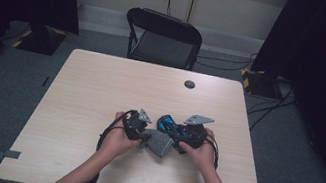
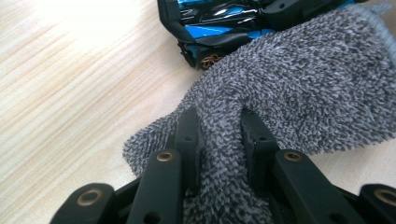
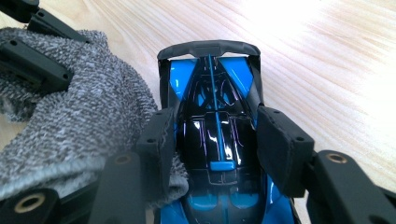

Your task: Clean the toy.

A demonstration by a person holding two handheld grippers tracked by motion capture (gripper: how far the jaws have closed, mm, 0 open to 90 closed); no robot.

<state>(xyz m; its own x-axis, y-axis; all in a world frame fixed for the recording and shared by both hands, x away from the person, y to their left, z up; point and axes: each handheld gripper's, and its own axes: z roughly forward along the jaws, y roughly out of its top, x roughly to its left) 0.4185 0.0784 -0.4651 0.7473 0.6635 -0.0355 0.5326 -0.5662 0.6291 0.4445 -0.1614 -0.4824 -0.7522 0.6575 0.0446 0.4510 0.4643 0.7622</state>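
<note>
Here, the left claw [image 2: 219,135] pinches a grey chenille cloth [image 2: 299,88] while the right claw [image 3: 217,135] clamps a blue-and-black toy car [image 3: 212,116] at mid-table [image 1: 100,90].
The car looks braced for wiping. The left gripper view shows pile bunched between the pads; the right gripper view shows the car's roof and rear wing, cloth draped against its side.
</note>
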